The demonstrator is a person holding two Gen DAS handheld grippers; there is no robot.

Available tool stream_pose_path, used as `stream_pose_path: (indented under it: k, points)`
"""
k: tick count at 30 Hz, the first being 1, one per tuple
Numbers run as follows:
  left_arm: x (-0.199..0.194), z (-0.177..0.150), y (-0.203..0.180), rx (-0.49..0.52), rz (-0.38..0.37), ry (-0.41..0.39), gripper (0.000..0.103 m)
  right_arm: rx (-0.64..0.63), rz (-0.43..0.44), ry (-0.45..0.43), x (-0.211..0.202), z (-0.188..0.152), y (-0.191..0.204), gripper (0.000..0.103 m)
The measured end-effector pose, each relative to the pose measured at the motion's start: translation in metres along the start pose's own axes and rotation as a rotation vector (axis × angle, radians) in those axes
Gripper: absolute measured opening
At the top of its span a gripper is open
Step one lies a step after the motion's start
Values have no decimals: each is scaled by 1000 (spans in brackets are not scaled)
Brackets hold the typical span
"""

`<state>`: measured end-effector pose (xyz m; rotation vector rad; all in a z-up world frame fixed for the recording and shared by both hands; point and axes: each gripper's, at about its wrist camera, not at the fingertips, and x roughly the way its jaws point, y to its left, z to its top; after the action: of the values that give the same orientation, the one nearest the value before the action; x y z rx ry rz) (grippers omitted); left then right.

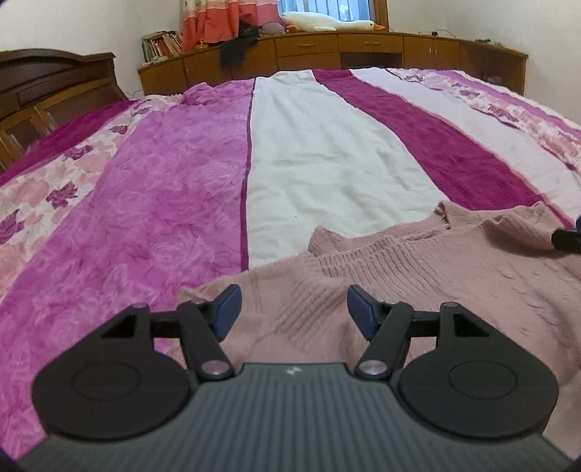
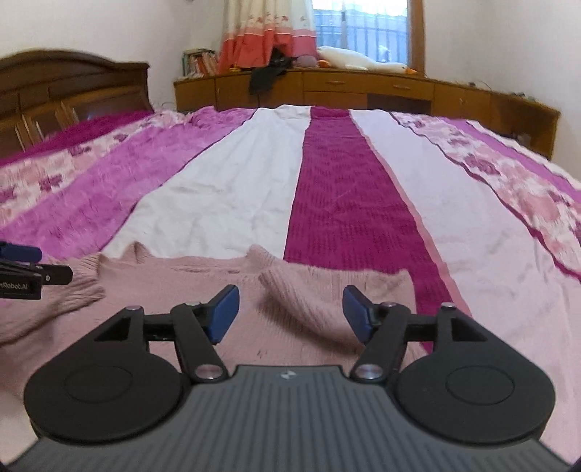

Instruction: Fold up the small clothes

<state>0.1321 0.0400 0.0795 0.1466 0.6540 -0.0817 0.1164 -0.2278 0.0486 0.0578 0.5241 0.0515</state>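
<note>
A dusty-pink knitted sweater (image 1: 417, 261) lies spread on the bed, its near part under both grippers. My left gripper (image 1: 293, 310) hovers just above its left part, jaws open, nothing pinched between the blue pads. In the right wrist view the same sweater (image 2: 181, 287) shows a sleeve (image 2: 308, 301) folded across its body between the open jaws of my right gripper (image 2: 290, 312); the pads stand clear of the knit. The tip of the right gripper (image 1: 566, 239) shows at the right edge of the left wrist view, and the left gripper (image 2: 21, 268) at the left edge of the right one.
The bed is covered by a striped spread (image 1: 319, 152) of magenta, white and floral bands. A dark wooden headboard (image 1: 54, 83) stands at the left. Low wooden cabinets (image 1: 326, 51) run along the far wall, with books, a dark garment and a plush goose (image 1: 326, 21).
</note>
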Motion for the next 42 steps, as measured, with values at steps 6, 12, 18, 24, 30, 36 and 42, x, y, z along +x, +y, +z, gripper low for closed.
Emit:
stream_pose_path:
  k: [6,12,18,24,30,36,42]
  points:
    - [-33,-9,0,-10,-26,-5,66,42,11,26,-36,-25,4,71]
    - [-49,-20,-7,-9,-45,11,66,86,24,42,-58,-44,9,71]
    - [-48,-28,-15,3,-64,38,66,98,34,72,-58,-58,12,71]
    - [-37,-36,-20,25,-61,60,66,114,37,123,-46,-70,11,71]
    - [-29,-41,-19,29,-24,62,66,121,42,133,-41,-76,9,72]
    - [-29,-41,-15,27,-31,25,66,125,48,129,-37,-79,9,74]
    - [-15,-39,-26,137,-27,-5,66,118,50,129,-35,-79,9,76]
